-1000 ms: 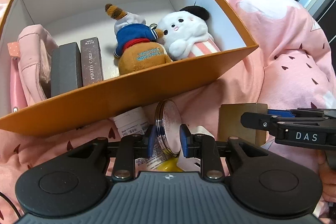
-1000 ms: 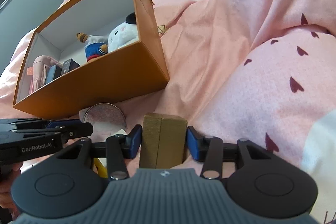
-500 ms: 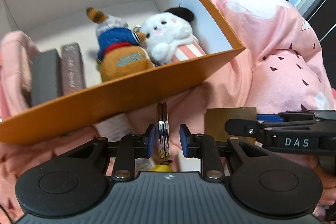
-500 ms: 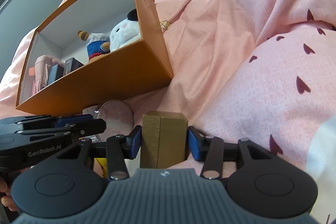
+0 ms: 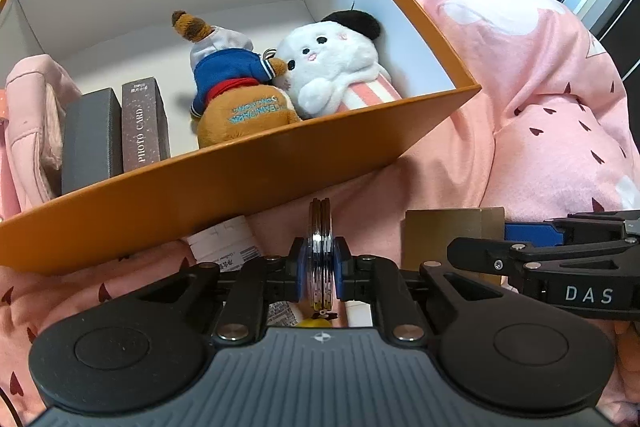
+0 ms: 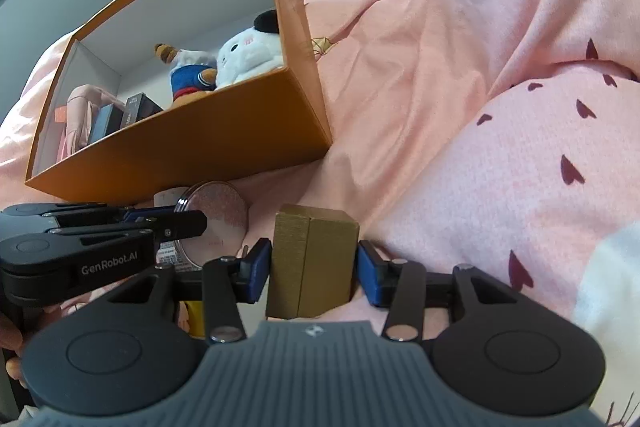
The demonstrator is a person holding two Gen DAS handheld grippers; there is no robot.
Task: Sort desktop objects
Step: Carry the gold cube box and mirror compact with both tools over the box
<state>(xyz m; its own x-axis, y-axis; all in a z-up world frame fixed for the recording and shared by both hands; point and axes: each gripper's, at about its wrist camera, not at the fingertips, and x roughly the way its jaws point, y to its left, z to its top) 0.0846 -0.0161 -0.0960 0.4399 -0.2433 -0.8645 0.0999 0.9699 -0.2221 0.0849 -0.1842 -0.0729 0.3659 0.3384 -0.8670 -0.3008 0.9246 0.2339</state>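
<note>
Pink bedcover point(image 6: 460, 75) under everything. Orange box point(image 5: 248, 179) just beyond both tongs, plush toys point(image 5: 320, 67) inside. Right tongs point(image 6: 314, 269) clenched on gold box point(image 6: 316, 259), upright. Left tongs point(image 5: 319, 269) just closed, gripping round compact point(image 5: 319, 251) edge-on, beside right tongs.

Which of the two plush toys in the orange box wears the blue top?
The brown plush, lying left of the white plush. It has a blue jacket with a red collar and a striped tail; the white one has a black beret and pink stripes.
</note>
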